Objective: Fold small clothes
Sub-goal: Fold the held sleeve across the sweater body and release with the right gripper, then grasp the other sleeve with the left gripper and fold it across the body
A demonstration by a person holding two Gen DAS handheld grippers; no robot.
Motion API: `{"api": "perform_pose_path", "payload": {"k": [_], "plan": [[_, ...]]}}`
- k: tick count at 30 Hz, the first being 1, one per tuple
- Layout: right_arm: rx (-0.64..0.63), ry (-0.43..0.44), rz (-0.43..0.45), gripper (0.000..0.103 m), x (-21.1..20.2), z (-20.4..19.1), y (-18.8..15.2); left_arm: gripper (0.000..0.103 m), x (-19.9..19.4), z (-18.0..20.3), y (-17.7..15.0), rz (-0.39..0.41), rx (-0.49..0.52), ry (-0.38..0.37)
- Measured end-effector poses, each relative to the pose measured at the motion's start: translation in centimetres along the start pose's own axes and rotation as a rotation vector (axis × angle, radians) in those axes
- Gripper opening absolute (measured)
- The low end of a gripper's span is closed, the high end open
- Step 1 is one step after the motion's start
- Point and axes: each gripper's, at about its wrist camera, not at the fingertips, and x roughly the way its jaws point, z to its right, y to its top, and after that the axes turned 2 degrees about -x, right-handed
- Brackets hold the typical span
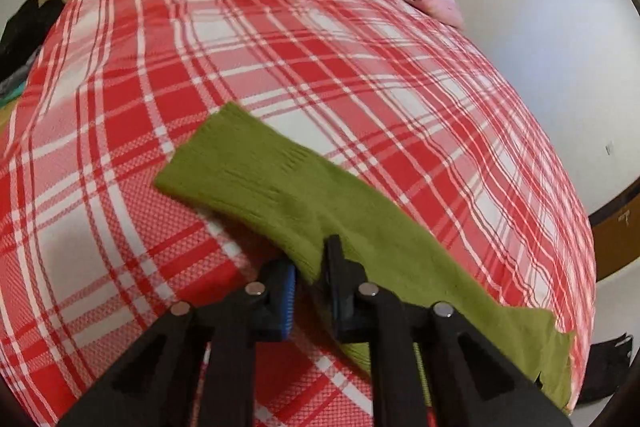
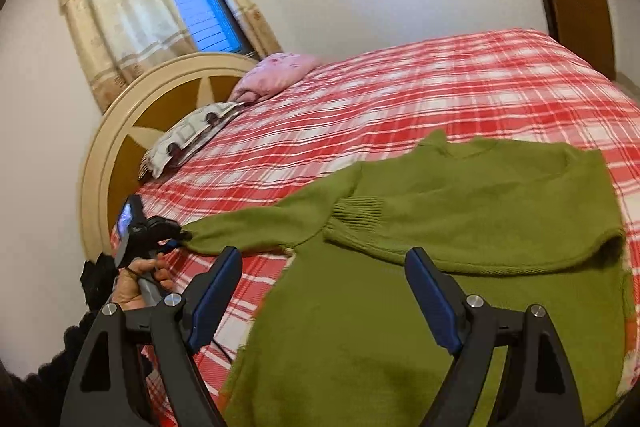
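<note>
Black gripper arms fill the bottom of both wrist views. From the right wrist, the right gripper (image 2: 324, 291) stands with its blue-padded jaws spread wide and nothing between them, hovering over the body of a green sweater (image 2: 400, 307). That sweater lies flat on a bed with a red and white checked cover (image 2: 440, 87). Its right sleeve is folded across the chest, ribbed cuff (image 2: 360, 213) lying on the body, while the other sleeve (image 2: 272, 223) stretches out toward the headboard side. At that sleeve's end the left gripper (image 2: 182, 237), held in a hand (image 2: 140, 287), is pinched on the knit. In its own view the left gripper (image 1: 310, 263) has its jaws pressed together on a fold of the green sleeve. No containers show. Two pillows, one patterned (image 2: 188, 139) and one pink (image 2: 276, 73), rest against the round headboard (image 2: 120, 131), beneath a curtained window (image 2: 196, 7).
</note>
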Motion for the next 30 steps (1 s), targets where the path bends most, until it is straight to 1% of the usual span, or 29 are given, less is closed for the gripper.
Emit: {"api": "perform_pose_path", "payload": {"k": [2, 4, 7, 9, 10, 11, 12, 14, 16, 17, 18, 19, 20, 21, 22, 23, 24, 26, 27, 28, 29, 30], "plan": [[0.034, -0.037, 0.009, 0.084, -0.6, 1.4, 0.0, 0.012, -1.0, 0.9, 0.1, 0.021, 0.025, -0.004], [0.081, -0.064, 0.021, 0.084, -1.2, 3.2, -0.1, 0.011, -3.1, 2.9, -0.2, 0.073, 0.065, -0.040], [0.159, -0.118, 0.040, 0.084, -2.3, 6.3, -0.1, 0.009, -6.9, 7.9, -1.8, 0.143, 0.184, -0.104], [0.201, -0.148, 0.045, 0.084, -2.9, 8.1, -0.2, 0.009, -9.7, 12.8, -4.0, 0.189, 0.307, -0.164], [0.232, -0.164, 0.048, 0.084, -3.4, 9.3, -0.2, 0.009, -11.1, 15.8, -5.9, 0.205, 0.384, -0.199], [0.252, -0.176, 0.049, 0.084, -3.7, 10.1, -0.2, 0.009, -11.9, 17.6, -7.1, 0.211, 0.424, -0.224], [0.273, -0.188, 0.051, 0.084, -4.2, 11.0, -0.3, 0.009, -12.9, 20.1, -9.1, 0.214, 0.483, -0.271], [0.303, -0.206, 0.060, 0.084, -4.9, 12.3, -0.3, 0.009, -14.3, 24.2, -12.9, 0.207, 0.578, -0.336], [0.327, -0.229, 0.073, 0.084, -5.9, 13.5, -0.7, 0.010, -14.9, 28.1, -17.8, 0.180, 0.684, -0.403], [0.334, -0.238, 0.073, 0.084, -6.2, 13.9, -0.8, 0.010, -14.8, 29.3, -19.6, 0.166, 0.721, -0.422], [0.346, -0.247, 0.070, 0.084, -6.6, 14.5, -1.0, 0.011, -14.5, 30.6, -22.1, 0.138, 0.768, -0.442], [0.352, -0.244, 0.067, 0.084, -6.8, 14.8, -1.2, 0.011, -14.0, 31.4, -23.8, 0.101, 0.792, -0.457], [0.348, -0.237, 0.065, 0.084, -7.0, 14.9, -1.2, 0.011, -13.4, 31.8, -24.8, 0.050, 0.785, -0.480], [0.340, -0.234, 0.064, 0.084, -7.2, 14.8, -1.3, 0.011, -12.9, 31.8, -25.1, 0.010, 0.763, -0.500], [0.322, -0.231, 0.068, 0.084, -7.5, 14.7, -1.4, 0.016, -12.4, 31.4, -25.0, -0.027, 0.729, -0.515], [0.313, -0.227, 0.072, 0.084, -7.5, 14.6, -1.4, 0.018, -12.3, 30.9, -24.8, -0.036, 0.703, -0.511], [0.305, -0.213, 0.080, 0.084, -7.6, 14.6, -1.5, 0.019, -12.2, 29.8, -24.0, -0.027, 0.665, -0.501], [0.313, -0.184, 0.085, 0.084, -7.4, 14.4, -1.7, 0.040, -12.3, 27.5, -21.9, 0.004, 0.592, -0.470], [0.321, -0.165, 0.081, 0.084, -7.0, 14.4, -1.6, 0.072, -12.3, 25.6, -20.0, 0.028, 0.539, -0.441], [0.329, -0.140, 0.067, 0.084, -6.4, 14.3, -1.6, 0.098, -12.2, 24.2, -18.5, 0.054, 0.496, -0.410], [0.331, -0.125, 0.056, 0.084, -6.1, 14.1, -1.7, 0.103, -12.3, 22.5, -16.8, 0.096, 0.450, -0.376], [0.331, -0.104, 0.042, 0.084, -5.6, 13.9, -1.8, 0.103, -12.5, 20.2, -15.0, 0.151, 0.397, -0.339]]}}
